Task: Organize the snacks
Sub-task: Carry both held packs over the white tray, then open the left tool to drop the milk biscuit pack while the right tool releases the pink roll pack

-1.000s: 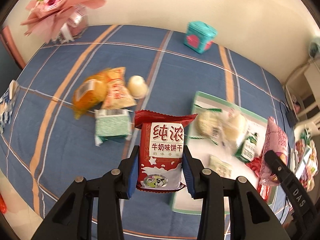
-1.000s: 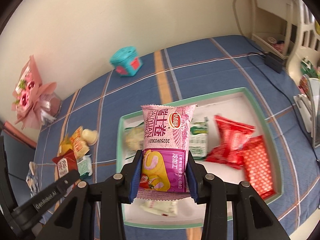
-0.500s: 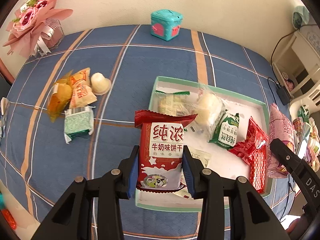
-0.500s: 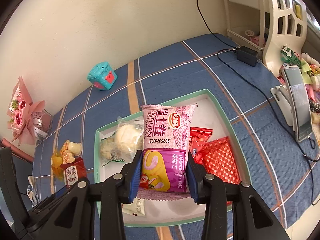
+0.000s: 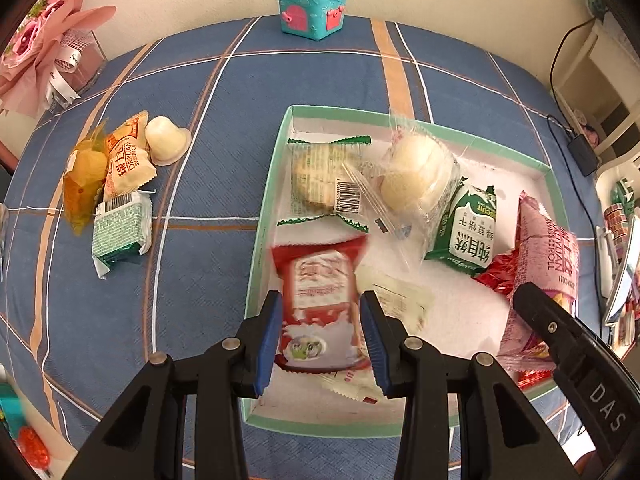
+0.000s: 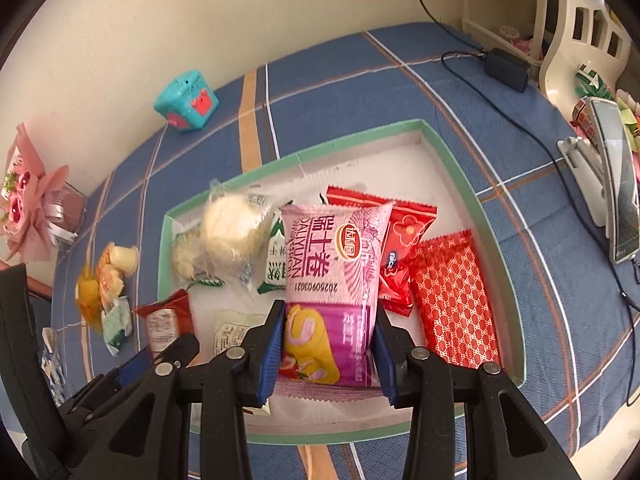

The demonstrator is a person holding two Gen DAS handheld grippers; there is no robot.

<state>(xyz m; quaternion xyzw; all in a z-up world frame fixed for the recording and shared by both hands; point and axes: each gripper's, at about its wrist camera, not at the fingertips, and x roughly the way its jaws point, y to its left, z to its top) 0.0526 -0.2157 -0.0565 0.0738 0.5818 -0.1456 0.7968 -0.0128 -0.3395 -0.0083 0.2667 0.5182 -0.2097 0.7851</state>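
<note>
Left gripper [image 5: 322, 338] spread around red packet [image 5: 320, 312]; right gripper [image 6: 329, 344] clamps pink packet [image 6: 334, 280].

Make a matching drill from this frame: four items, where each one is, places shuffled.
Items:
1. red milk-biscuit packet
2. pink Swiss-roll packet
3. teal toy box
4. white jelly cup

Places:
A. by the wall, behind the tray
B. between the left gripper fingers
C. on the cloth, left of the tray
D. in the right gripper

Pairs: 1-B, 2-D, 3-A, 4-C
</note>
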